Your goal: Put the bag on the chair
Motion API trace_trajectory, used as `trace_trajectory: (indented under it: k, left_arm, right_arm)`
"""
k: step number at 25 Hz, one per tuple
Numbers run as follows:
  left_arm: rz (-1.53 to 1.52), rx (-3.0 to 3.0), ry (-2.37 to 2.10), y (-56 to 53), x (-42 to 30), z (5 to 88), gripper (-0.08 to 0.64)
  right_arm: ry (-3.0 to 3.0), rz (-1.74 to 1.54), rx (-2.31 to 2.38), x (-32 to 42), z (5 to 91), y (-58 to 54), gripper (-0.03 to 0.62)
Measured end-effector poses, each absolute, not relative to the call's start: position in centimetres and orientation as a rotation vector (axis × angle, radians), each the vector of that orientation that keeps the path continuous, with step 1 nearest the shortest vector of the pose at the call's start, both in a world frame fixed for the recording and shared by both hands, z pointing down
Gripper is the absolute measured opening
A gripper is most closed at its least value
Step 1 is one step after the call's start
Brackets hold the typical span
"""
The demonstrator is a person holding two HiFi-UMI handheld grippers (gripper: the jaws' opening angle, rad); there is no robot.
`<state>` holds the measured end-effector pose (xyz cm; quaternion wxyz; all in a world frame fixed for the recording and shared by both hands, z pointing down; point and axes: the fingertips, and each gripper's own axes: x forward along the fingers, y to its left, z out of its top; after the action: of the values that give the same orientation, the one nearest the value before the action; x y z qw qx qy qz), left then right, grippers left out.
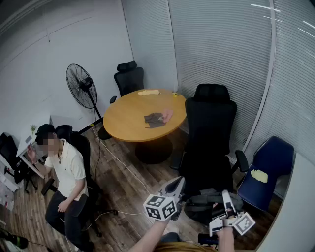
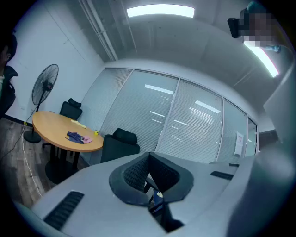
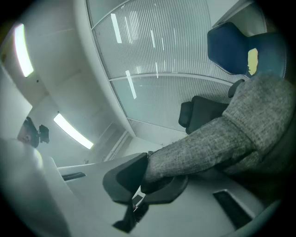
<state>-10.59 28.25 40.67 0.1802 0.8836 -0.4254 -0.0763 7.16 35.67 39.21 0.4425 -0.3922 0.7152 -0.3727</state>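
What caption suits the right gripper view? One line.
Right gripper, jaws shut on the grey bag, blue chair beyond.

Floor: we see dark wood planks (image 1: pixel 114 189).
Windows: closed blinds (image 1: pixel 221 44).
Furniture: round worktop (image 1: pixel 127 117), standing fan (image 1: pixel 81 86), blue chair (image 1: pixel 271 156).
Light: our ceiling strip (image 2: pixel 160 10) glows.

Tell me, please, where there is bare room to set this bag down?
The table is bare on its left half, between the dark cloth and the edge toward the fan. The blue chair seat is free around the yellow item. The black chair is nearest, behind the bag. Cables cross the floor beside the table.
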Motion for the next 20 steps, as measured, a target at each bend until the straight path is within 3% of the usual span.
trace_trajectory:
  k: [20]
  left_arm:
    - [-0.21, 2.479, -1.188, 27.1, -10.1, 41.6, 0.023]
  right_arm:
    - [1.753, -0.997, -0.991, 7.1, 40.4, 34.7, 0.0]
